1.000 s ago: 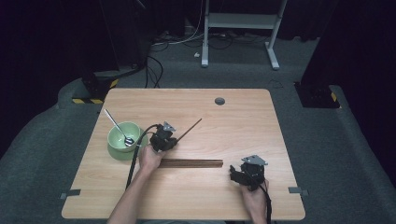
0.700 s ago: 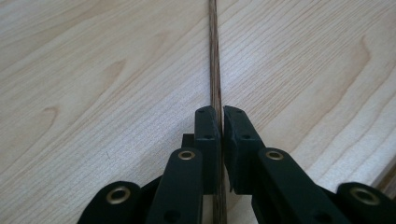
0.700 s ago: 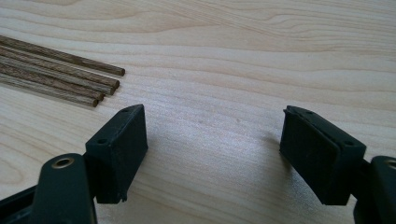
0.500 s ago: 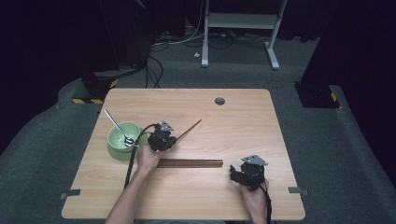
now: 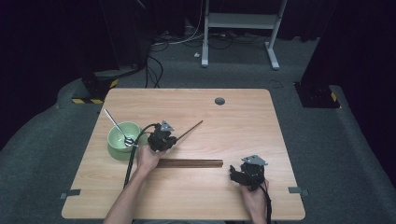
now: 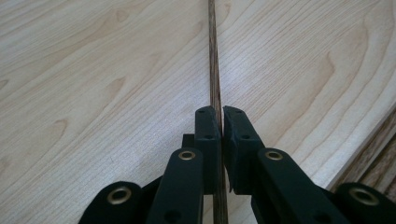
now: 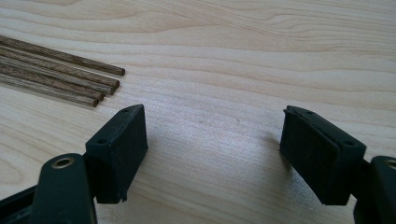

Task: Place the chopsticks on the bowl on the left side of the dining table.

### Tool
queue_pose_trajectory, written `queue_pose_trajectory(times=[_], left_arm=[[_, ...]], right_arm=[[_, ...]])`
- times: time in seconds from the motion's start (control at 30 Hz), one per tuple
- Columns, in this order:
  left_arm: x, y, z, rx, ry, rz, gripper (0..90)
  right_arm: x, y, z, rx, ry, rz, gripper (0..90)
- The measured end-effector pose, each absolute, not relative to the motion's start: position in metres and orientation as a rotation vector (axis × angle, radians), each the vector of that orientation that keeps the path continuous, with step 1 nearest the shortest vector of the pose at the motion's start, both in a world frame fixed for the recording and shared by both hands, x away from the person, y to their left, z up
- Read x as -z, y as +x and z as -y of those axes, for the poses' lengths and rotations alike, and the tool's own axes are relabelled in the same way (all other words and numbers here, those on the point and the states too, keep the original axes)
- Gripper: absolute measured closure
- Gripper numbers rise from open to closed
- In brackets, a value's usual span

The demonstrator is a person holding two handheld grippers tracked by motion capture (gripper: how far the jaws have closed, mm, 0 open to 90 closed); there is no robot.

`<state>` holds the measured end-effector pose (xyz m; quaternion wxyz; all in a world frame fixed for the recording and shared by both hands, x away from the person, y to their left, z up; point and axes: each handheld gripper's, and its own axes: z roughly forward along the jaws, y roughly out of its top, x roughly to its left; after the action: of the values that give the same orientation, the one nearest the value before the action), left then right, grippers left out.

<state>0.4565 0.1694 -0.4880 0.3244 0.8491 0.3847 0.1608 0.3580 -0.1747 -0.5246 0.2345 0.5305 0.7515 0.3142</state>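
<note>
A thin dark wooden chopstick (image 5: 189,130) (image 6: 214,70) slants up to the right from my left gripper (image 5: 169,140) (image 6: 220,122), whose jaws are shut on its lower part, just above the wooden table (image 5: 243,121). A bundle of several more chopsticks (image 5: 190,163) (image 7: 56,74) lies flat on the table below that hand. My right gripper (image 5: 236,175) (image 7: 212,140) rests low near the table's front right, jaws wide open with bare wood between them, just right of the bundle's ends.
A green bowl (image 5: 119,141) with a metal spoon (image 5: 116,127) in it stands left of my left gripper. A round grommet (image 5: 219,101) sits near the table's far edge. Desk legs and cables lie on the floor beyond.
My left gripper has drifted slightly with the chopstick still in its jaws. The right gripper has not moved.
</note>
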Motion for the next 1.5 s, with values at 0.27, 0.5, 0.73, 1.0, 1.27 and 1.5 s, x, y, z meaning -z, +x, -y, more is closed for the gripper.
queue_pose_trajectory(times=[0.27, 0.5, 0.73, 1.0, 1.27, 1.5], left_arm=[[0.482, 0.451, -0.171, -0.428, 2.216, -0.988, 84.2], [0.473, 0.444, -0.176, -0.444, 2.209, -0.958, 84.2], [0.463, 0.435, -0.184, -0.455, 2.174, -0.942, 84.2], [0.456, 0.428, -0.193, -0.461, 2.154, -0.934, 84.2], [0.45, 0.423, -0.202, -0.47, 2.143, -0.927, 84.2], [0.445, 0.419, -0.212, -0.48, 2.124, -0.936, 84.2]], right_arm=[[0.525, 0.358, 0.175, -0.862, 1.455, -2.063, 22.4], [0.525, 0.358, 0.175, -0.862, 1.455, -2.063, 22.4], [0.525, 0.358, 0.175, -0.862, 1.454, -2.063, 22.4], [0.525, 0.358, 0.175, -0.862, 1.452, -2.064, 22.4], [0.525, 0.358, 0.175, -0.862, 1.455, -2.063, 22.5], [0.525, 0.358, 0.175, -0.862, 1.454, -2.064, 22.4]])
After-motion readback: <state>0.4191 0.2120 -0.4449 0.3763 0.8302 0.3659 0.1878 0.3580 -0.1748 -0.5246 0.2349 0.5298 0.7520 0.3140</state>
